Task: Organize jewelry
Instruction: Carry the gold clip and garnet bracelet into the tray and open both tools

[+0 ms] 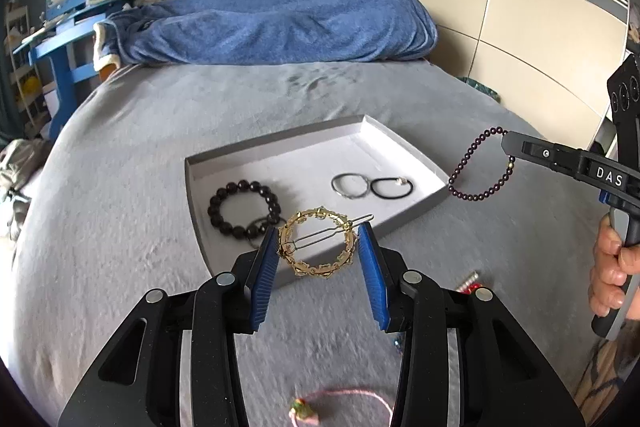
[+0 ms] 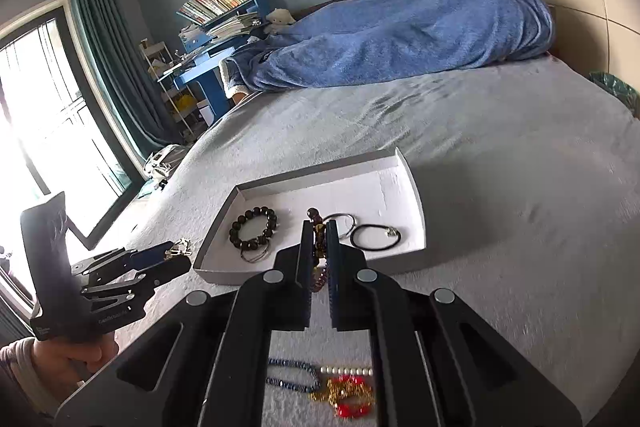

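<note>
A shallow white tray (image 1: 400, 143) lies on the grey bed and holds a black bead bracelet (image 1: 240, 205), a silver ring (image 1: 349, 185) and a black hair tie (image 1: 391, 187). My left gripper (image 1: 318, 247) is shut on a round gold hair clip (image 1: 316, 247), held over the tray's near edge. My right gripper (image 2: 319, 243) is shut on a dark purple bead bracelet (image 1: 476, 167), which hangs from it just right of the tray. In the right wrist view the tray (image 2: 400, 187) lies straight ahead and the left gripper (image 2: 176, 259) is at the left.
Loose jewelry lies on the bed near me: a pink cord piece (image 1: 340, 403), a red-and-white piece (image 1: 470, 283), blue beads (image 2: 292, 375) and red and gold pieces (image 2: 348, 391). A blue blanket (image 1: 280, 19) lies at the bed's head. A wardrobe (image 1: 520, 7) stands right.
</note>
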